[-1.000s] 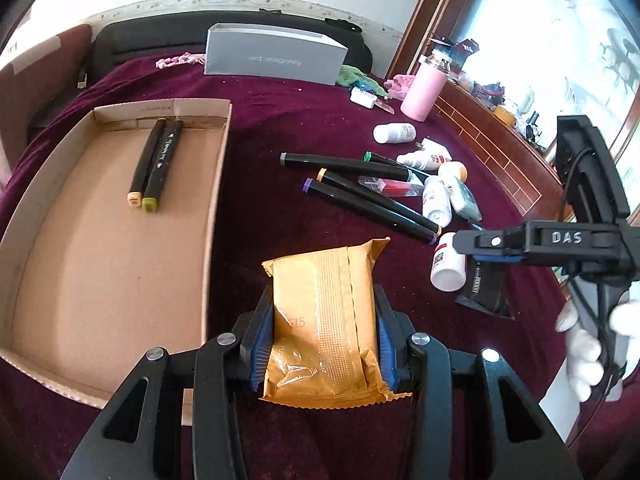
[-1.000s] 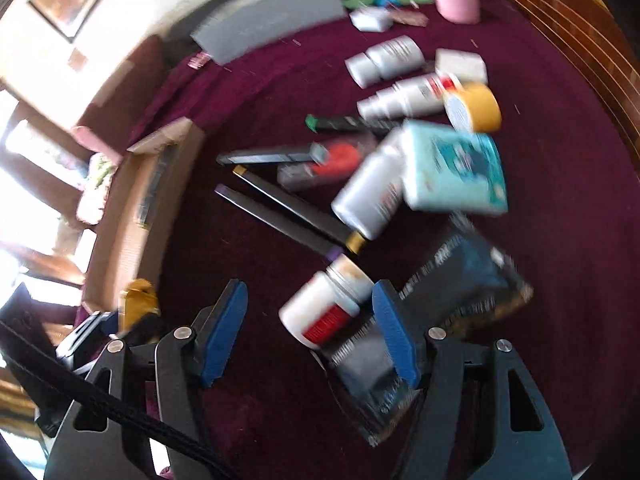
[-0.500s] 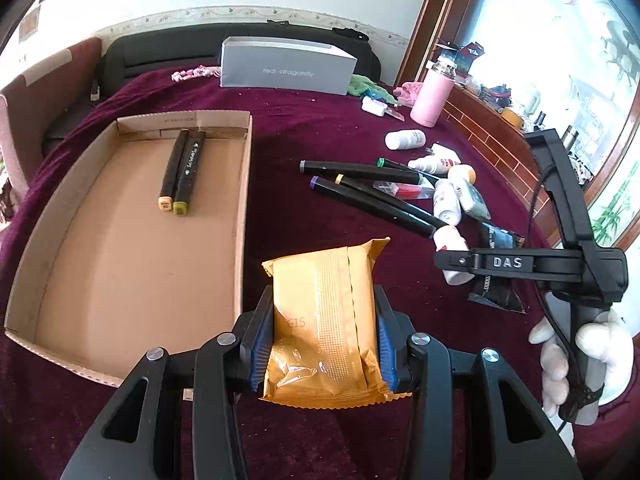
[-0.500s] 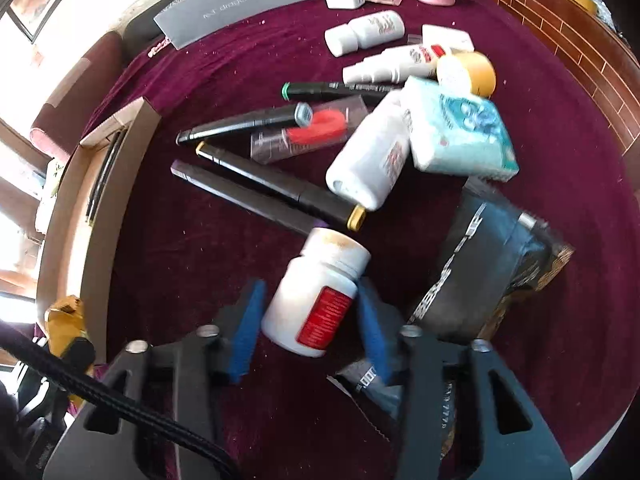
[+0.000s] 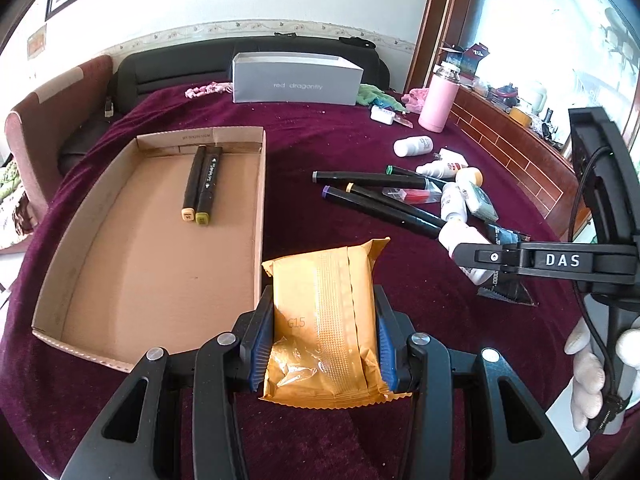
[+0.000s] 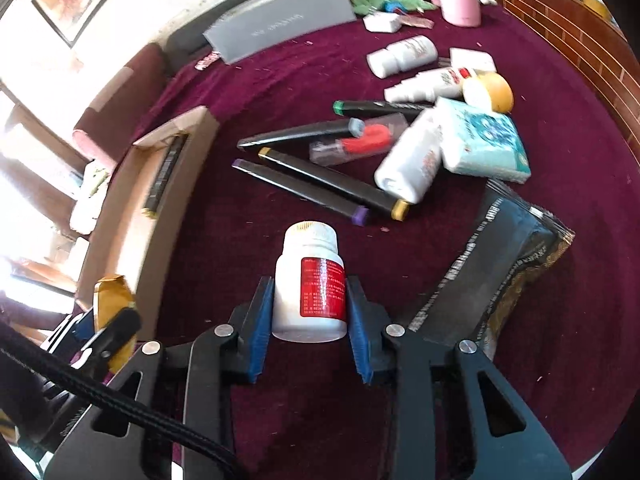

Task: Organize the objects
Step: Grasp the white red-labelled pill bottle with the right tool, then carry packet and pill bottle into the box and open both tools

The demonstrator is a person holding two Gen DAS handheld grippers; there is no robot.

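Note:
My left gripper (image 5: 323,304) is shut on an orange foil packet (image 5: 324,328), held above the dark red cloth just right of a cardboard tray (image 5: 259,200). Two black markers (image 5: 200,184) lie in the tray's far end. In the right wrist view my right gripper (image 6: 310,286) has its jaws closing, and both blue pads press the sides of a white pill bottle (image 6: 310,264) with a red label. The left wrist view shows that bottle (image 5: 460,236) behind the right gripper's black finger, which a white-gloved hand (image 5: 588,364) holds.
Several black markers (image 5: 380,204) lie on the cloth with white bottles (image 6: 408,164), a teal tissue pack (image 6: 484,140) and a black pouch (image 6: 500,264). A grey box (image 5: 296,84) and a pink flask (image 5: 440,100) stand at the back.
The right gripper's jaws have come together around the white pill bottle, which now points straight out between the pads. The left gripper keeps the orange packet and has drifted slightly.

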